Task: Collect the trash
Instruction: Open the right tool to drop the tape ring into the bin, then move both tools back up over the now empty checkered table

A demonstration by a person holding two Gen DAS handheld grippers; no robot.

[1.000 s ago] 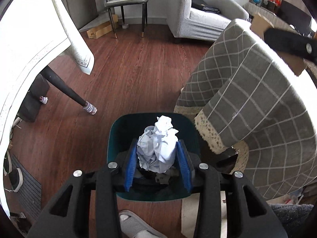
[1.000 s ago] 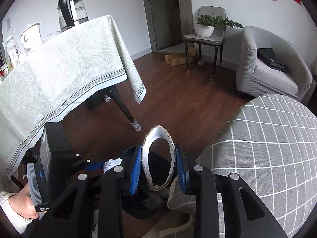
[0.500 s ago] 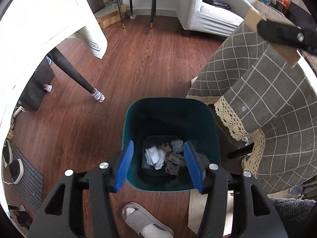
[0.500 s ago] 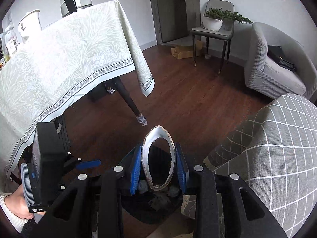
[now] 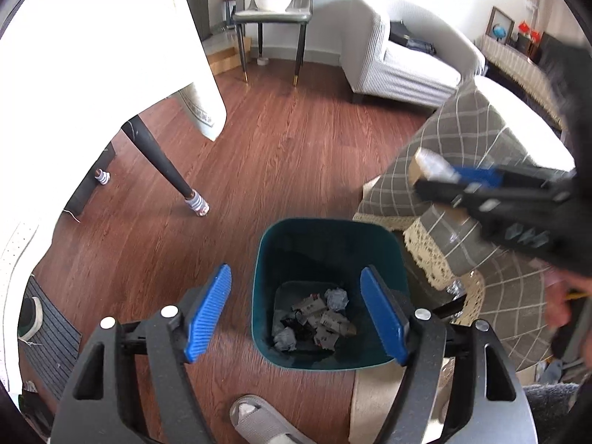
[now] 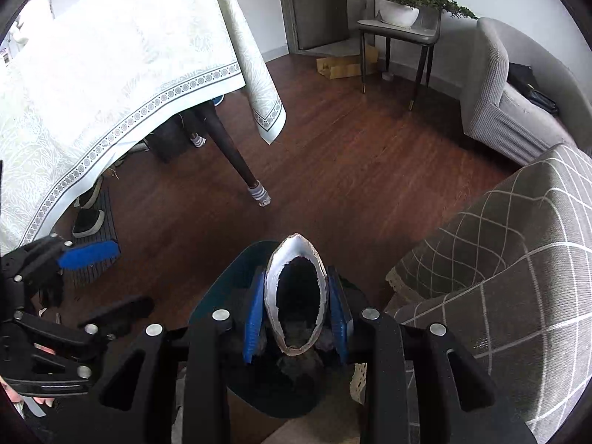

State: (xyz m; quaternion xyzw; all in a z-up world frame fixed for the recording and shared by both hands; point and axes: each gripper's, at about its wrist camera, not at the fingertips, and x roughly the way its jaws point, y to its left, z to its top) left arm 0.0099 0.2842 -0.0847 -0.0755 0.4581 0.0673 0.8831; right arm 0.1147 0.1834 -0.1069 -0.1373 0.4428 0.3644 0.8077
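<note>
My left gripper (image 5: 296, 314), its fingers just opening and empty, hung over the bin (image 5: 325, 292), while my right gripper (image 6: 296, 307) pinched a light, easily crushed torn paper cup (image 6: 296, 296) by its sidewalls.

I see a dark wood floor (image 6: 351, 170), a grey armchair (image 6: 518, 103), a potted plant (image 6: 403, 11) on a chair, and a cloth-draped table (image 6: 111, 74).

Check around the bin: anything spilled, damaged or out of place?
Nothing spilled: the crumpled paper lies inside the teal bin. The only odd item is the torn-edged paper cup, squashed oval in the right claw above the bin.
</note>
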